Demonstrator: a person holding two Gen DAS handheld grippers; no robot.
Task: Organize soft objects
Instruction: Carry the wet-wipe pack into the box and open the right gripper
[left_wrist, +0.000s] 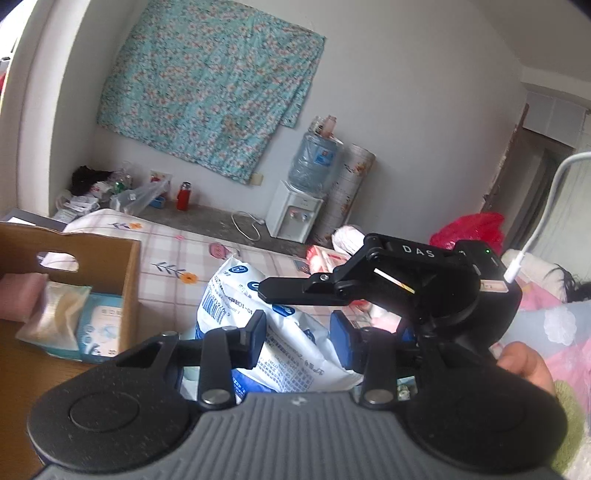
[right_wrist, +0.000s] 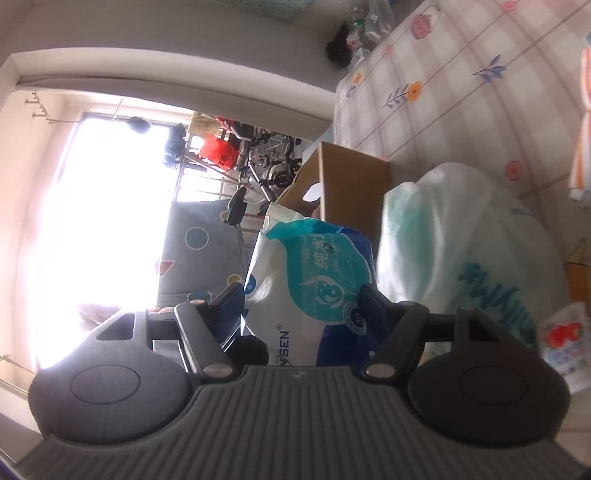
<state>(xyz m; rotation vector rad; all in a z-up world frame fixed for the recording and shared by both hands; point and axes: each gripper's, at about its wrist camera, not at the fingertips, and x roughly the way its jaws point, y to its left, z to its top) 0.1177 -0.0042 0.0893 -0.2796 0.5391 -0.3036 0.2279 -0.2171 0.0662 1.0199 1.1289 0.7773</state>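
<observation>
The left gripper (left_wrist: 297, 334) gripped a white-and-blue plastic pack (left_wrist: 258, 325), and the right gripper (right_wrist: 299, 306) was clenched on a teal wipes pack (right_wrist: 314, 280). Both packs hung above the checked bedsheet (left_wrist: 166, 243), near the cardboard box (left_wrist: 110, 266). They looked light, squashy and slick, best pinched across the full middle, not the loose film edge.
</observation>
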